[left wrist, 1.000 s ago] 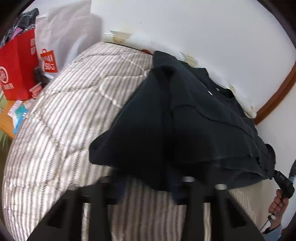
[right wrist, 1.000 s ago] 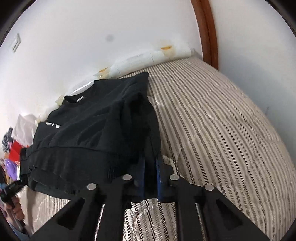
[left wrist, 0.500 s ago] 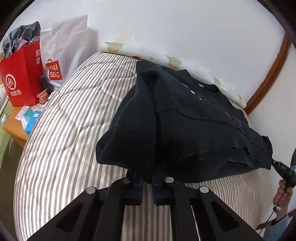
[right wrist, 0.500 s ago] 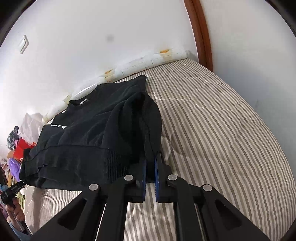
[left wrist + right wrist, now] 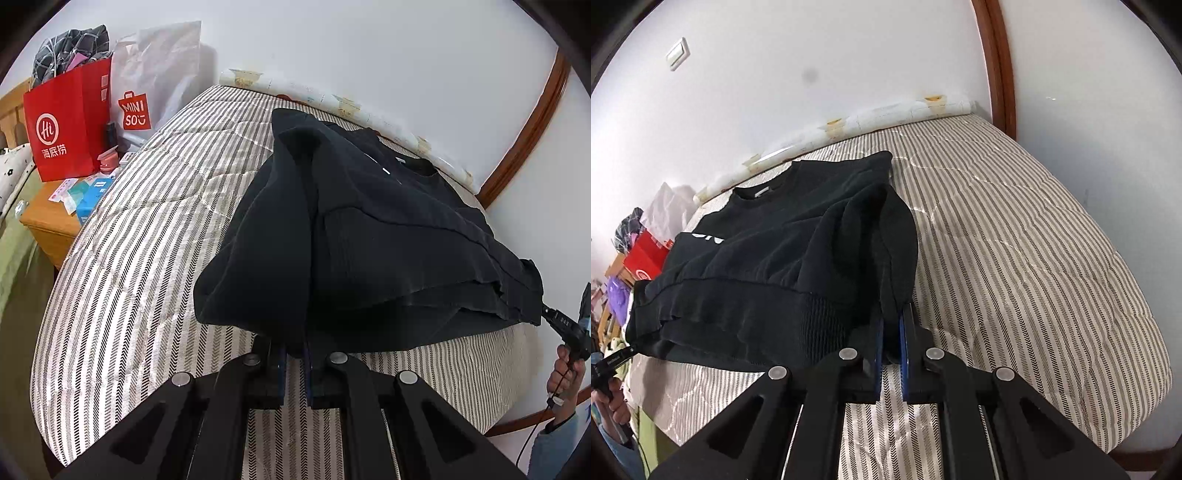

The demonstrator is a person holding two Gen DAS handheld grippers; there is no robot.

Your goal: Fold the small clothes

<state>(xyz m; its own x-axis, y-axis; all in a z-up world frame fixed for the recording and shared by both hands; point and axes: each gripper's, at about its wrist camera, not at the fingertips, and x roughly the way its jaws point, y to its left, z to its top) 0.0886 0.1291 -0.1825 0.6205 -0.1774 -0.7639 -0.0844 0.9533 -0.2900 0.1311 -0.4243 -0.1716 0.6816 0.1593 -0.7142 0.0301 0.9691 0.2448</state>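
We are pinching the black knit sweatshirt [image 5: 388, 236] by its lower corners: our left gripper [image 5: 294, 354] is clamping one corner, our right gripper [image 5: 891, 343] is clamping the other, both sets of jaws closed on the fabric. The garment is lying on the striped quilted mattress [image 5: 1015, 251], collar toward the white wall [image 5: 812, 55], its near hem lifted off the bedding.
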